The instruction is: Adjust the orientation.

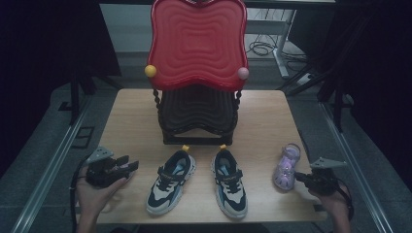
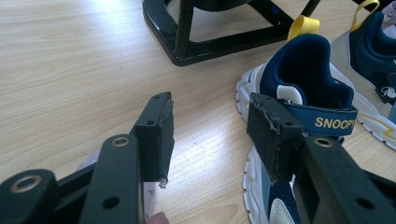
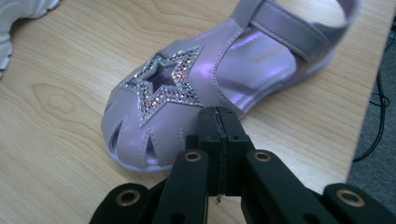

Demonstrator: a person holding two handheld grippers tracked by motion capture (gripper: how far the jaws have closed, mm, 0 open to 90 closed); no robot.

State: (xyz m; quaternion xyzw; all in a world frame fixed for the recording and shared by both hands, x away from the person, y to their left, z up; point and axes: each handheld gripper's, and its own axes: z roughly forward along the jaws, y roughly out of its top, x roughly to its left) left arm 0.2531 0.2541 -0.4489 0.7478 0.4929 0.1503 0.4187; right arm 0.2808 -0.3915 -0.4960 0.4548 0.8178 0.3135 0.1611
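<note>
Right gripper view showed the right gripper, fingers pressed together and empty, just short of the purple sandal at the desk's right edge. Light, pliable and glossy, it probably grips best by the heel strap. The left gripper stood open beside the sneaker.

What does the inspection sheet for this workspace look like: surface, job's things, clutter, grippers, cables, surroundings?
Surface: light wooden table, bare apart from the items below.
Job's things: left sneaker and right sneaker side by side at the front, toes toward the person; purple sandal near the right edge.
Clutter: black rack with a red tray top at the table's far side.
Grippers: left gripper open, beside the left sneaker, holding nothing; right gripper shut, empty, just in front of the sandal's toe.
Cables: floor cables behind the table.
Surroundings: dark; grey floor.
</note>
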